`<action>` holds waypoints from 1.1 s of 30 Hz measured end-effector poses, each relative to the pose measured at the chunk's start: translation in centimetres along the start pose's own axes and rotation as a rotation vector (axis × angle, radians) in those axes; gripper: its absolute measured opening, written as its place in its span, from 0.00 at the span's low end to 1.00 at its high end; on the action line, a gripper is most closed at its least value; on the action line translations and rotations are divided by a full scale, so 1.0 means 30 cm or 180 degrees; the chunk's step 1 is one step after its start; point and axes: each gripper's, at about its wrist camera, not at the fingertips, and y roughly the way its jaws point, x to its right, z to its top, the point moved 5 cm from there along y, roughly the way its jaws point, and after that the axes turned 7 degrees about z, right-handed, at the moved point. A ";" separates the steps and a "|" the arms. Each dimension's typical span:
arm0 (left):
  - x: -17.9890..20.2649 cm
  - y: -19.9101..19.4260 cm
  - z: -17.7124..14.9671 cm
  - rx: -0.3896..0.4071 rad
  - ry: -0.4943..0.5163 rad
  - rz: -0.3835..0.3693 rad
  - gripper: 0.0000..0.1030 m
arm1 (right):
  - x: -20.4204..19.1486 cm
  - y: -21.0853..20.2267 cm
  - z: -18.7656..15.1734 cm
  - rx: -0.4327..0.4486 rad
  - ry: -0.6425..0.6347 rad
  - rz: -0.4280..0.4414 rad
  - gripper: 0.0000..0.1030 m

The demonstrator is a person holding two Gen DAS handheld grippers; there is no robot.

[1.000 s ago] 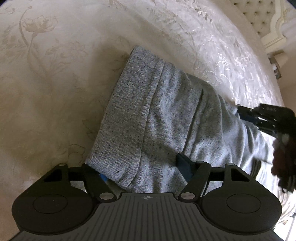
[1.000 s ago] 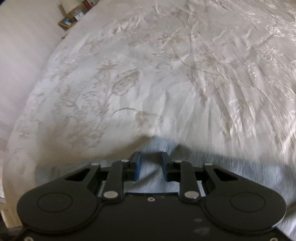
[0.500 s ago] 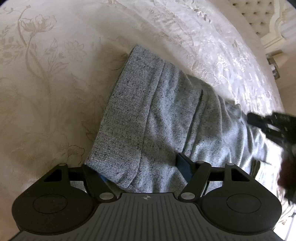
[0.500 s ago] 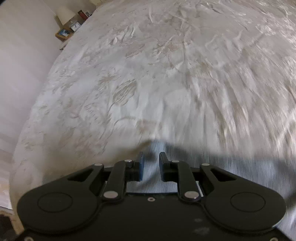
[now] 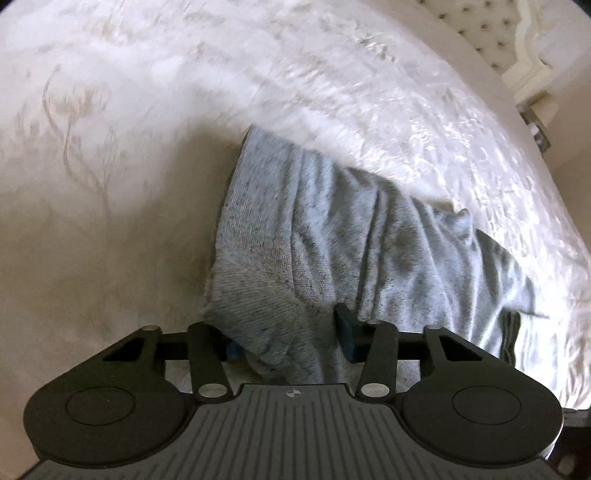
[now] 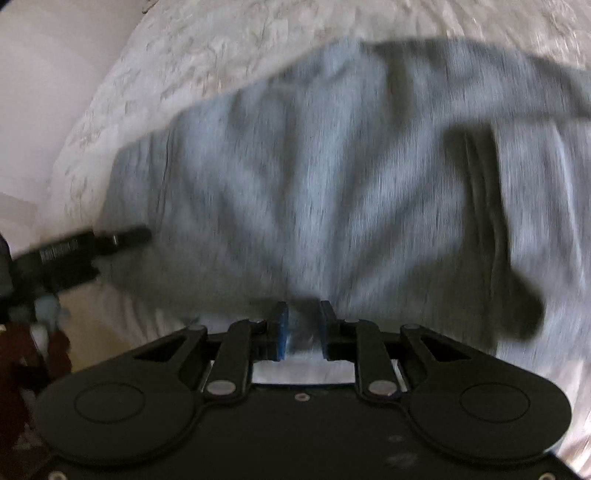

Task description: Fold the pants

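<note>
Left wrist view: the grey pants [image 5: 332, 236] lie bunched on a cream bedspread [image 5: 110, 229] with a floral pattern, running from about eleven o'clock near the centre down toward four o'clock, deeply creased. The left gripper [image 5: 288, 338] sits at six o'clock with a fold of the cloth's near edge between its fingers [image 5: 345, 328]; its jaws are closing around that fold, and the picture does not show clearly whether the pads already press on it. A tufted headboard [image 5: 480, 33] appears at one o'clock, past the edge of the bed.

In the right wrist view, heavily blurred, the pants [image 6: 332, 177] fill the middle of the picture, spreading from nine o'clock to three o'clock over the bedspread [image 6: 192, 48]. The right gripper [image 6: 301, 334] at six o'clock is clenched on a pinch of the grey fabric, the cloth pressed between its blue-lined pads [image 6: 281, 332]. At nine o'clock the left gripper [image 6: 125, 236] shows as a dark shape touching the cloth's edge, and a dark red sleeve [image 6: 33, 354] shows below it at eight o'clock.
</note>
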 end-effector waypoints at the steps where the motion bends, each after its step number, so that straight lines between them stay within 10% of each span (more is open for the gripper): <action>1: 0.011 -0.015 0.004 0.0049 0.0057 0.0007 0.41 | 0.001 0.000 -0.013 0.0007 0.0008 -0.0002 0.19; 14: 0.351 -0.178 0.049 0.0650 0.0747 -0.0194 0.38 | 0.022 0.036 0.039 -0.0081 -0.0090 0.0180 0.17; 33: 0.595 0.094 -0.068 -0.0030 0.1412 -0.0568 0.38 | 0.144 -0.275 0.317 0.0837 0.0185 0.0368 0.36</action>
